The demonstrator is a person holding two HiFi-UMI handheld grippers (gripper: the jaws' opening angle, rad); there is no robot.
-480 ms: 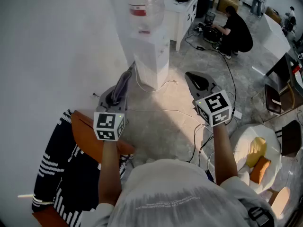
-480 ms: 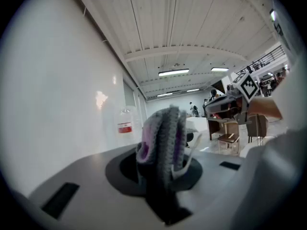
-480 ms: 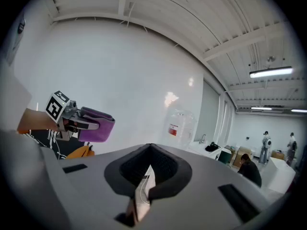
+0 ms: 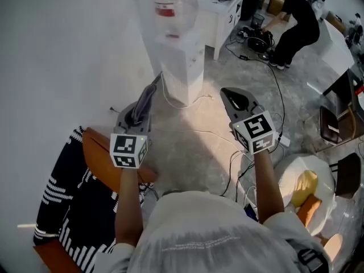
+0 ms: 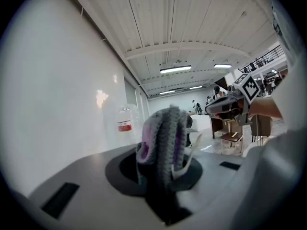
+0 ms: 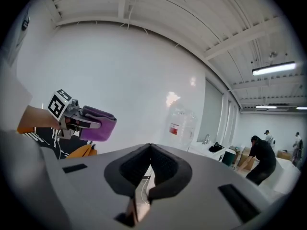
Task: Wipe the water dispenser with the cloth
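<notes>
A plain white wall (image 4: 68, 50) fills the left of the head view and meets a mottled grey concrete floor (image 4: 193, 152) that spreads out to the right. Against that wall stands the tall white water dispenser (image 4: 183, 67), upright, with a clear plastic bottle bearing a red label (image 4: 169, 4) seated on top; it is ahead of both grippers and apart from them. Beyond it is a white cabinet (image 4: 223, 13), and further back a person in black clothes (image 4: 298, 21) bends over near a tangle of dark cables. Low at the left, an orange chair (image 4: 98, 155) carries a black-and-white patterned garment (image 4: 62, 209), and at the lower right a white bag (image 4: 287, 178) holds something yellow (image 4: 304, 185). A thin white cord (image 4: 185, 105) loops on the floor at the dispenser's foot. The left gripper (image 4: 149, 94) points towards the dispenser with its jaws clamped on a folded grey and purple knitted cloth (image 5: 163, 135), which stands up between the pads and, in the left gripper view, hides part of the scene behind it; the bottle shows to the cloth's left there. The right gripper (image 4: 235, 97) is level with the left gripper and well to its right, held above bare floor. In the right gripper view its dark pads are pressed together at the tips with nothing between them, only a narrow sliver of floor showing lower down, and the other gripper with its purple cloth appears at the left edge.
</notes>
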